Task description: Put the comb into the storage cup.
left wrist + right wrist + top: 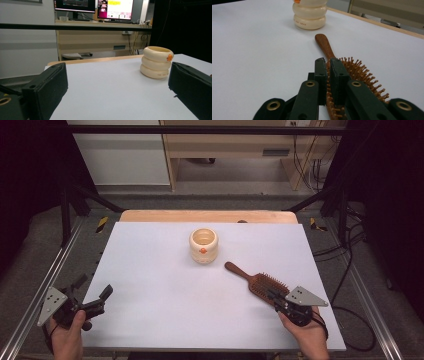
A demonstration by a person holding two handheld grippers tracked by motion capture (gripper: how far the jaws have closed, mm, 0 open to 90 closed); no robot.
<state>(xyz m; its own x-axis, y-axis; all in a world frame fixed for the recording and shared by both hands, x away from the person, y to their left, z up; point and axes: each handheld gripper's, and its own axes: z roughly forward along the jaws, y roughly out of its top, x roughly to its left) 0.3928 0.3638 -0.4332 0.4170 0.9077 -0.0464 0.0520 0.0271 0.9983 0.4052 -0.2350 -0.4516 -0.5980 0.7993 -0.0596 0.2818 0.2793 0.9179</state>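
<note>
White table (165,285) spans scene. Cream ringed holder (203,245) upright near table centre, toward far edge. Wooden hairbrush (256,281) lies bristles-up right of holder, well apart, handle toward it. Right gripper (276,296) at near-right, jaws clamped on brush head edge. Left gripper (93,292) at near-left table edge, jaws spread wide, nothing between.

Black grippers, grey three-cornered plates, brass-ringed screw holes.
</note>
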